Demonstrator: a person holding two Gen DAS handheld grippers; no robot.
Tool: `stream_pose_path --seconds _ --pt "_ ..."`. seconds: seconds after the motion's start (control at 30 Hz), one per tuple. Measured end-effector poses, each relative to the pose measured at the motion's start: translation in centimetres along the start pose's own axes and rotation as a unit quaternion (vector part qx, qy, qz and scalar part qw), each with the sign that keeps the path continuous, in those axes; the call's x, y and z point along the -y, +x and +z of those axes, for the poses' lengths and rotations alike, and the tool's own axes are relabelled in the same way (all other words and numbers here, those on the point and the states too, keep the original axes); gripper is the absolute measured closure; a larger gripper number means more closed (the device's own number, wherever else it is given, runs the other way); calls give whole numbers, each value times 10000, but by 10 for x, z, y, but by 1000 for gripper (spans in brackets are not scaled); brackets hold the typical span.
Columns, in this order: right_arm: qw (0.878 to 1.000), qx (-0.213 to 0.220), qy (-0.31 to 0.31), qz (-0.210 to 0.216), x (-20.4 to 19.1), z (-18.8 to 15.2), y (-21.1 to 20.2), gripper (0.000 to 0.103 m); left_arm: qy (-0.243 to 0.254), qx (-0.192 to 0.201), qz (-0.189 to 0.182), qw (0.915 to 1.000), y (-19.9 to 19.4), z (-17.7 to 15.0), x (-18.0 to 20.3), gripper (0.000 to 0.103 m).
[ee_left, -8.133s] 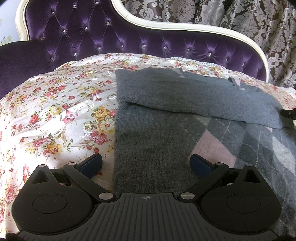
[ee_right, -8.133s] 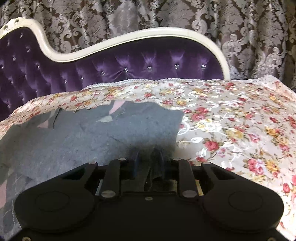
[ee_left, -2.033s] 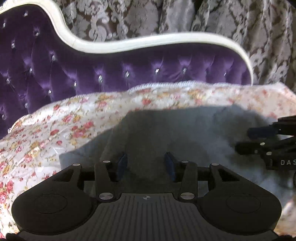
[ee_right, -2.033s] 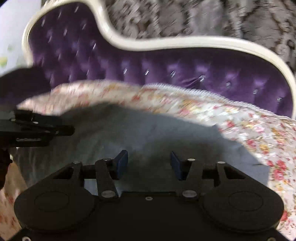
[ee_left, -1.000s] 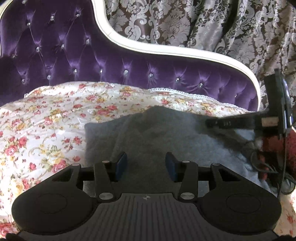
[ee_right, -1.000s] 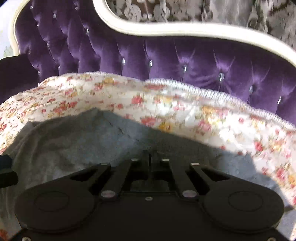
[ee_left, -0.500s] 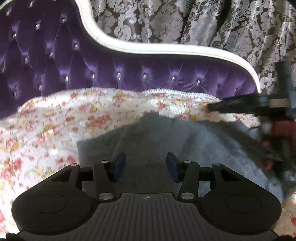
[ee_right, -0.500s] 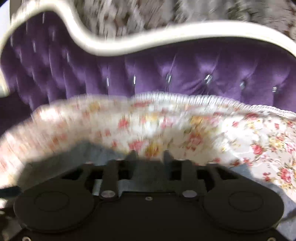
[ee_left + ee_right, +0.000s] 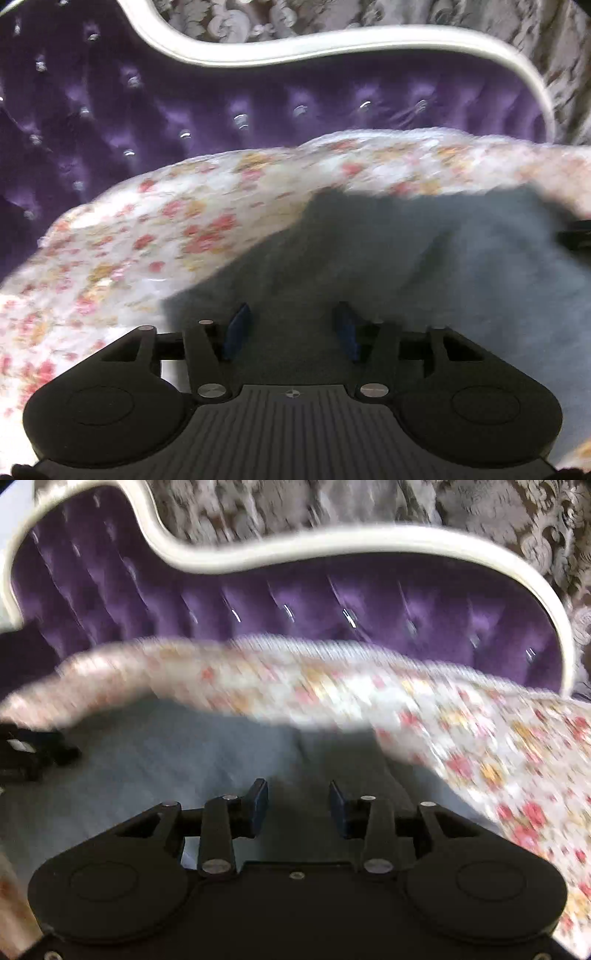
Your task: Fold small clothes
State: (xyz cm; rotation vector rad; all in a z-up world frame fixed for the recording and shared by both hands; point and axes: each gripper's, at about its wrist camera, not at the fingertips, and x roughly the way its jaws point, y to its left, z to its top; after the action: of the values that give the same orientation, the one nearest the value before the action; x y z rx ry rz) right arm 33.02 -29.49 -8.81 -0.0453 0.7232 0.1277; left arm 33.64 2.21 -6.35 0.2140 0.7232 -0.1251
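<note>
Both gripper views have swung sideways since a second ago. Left hand-held gripper (image 9: 291, 328) is opening, right hand-held gripper (image 9: 298, 806) closing, both empty over the folded grey knitted sweater (image 9: 424, 258) on the floral bedspread (image 9: 184, 229).

Motion blur smears the white floral-print bedcover (image 9: 192, 236) (image 9: 461, 753) in both wrist views, so its flowers are only pink and yellow smudges. The folded grey knitted garment (image 9: 424, 258) (image 9: 177, 760) runs off the frame edge, and its folds and layers cannot be told.
</note>
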Motion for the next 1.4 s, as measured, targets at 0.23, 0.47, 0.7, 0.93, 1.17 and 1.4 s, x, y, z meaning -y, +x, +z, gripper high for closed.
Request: stream_pose_path --seconds 0.23,0.47,0.7,0.93,1.17,1.4 --pt "9975 435 457 329 22 1 -12 59 -228 -6 94 9997 -8 5 -15 45" --pt "9970 576 513 31 27 21 9 58 -202 388 -373 9983 -27 6 5 45" --pt "9991 398 -31 -143 11 36 35 58 -641 64 -513 9966 0 -10 -6 37" --pt "9967 243 -355 -682 12 41 50 100 -517 123 -443 9976 -1 -12 -1 36" --pt "9977 546 375 -161 40 37 35 86 -512 106 -443 9976 0 -11 -3 36" --pt "9994 306 -160 -16 16 38 42 54 -551 116 -436 9975 -1 -12 -3 36"
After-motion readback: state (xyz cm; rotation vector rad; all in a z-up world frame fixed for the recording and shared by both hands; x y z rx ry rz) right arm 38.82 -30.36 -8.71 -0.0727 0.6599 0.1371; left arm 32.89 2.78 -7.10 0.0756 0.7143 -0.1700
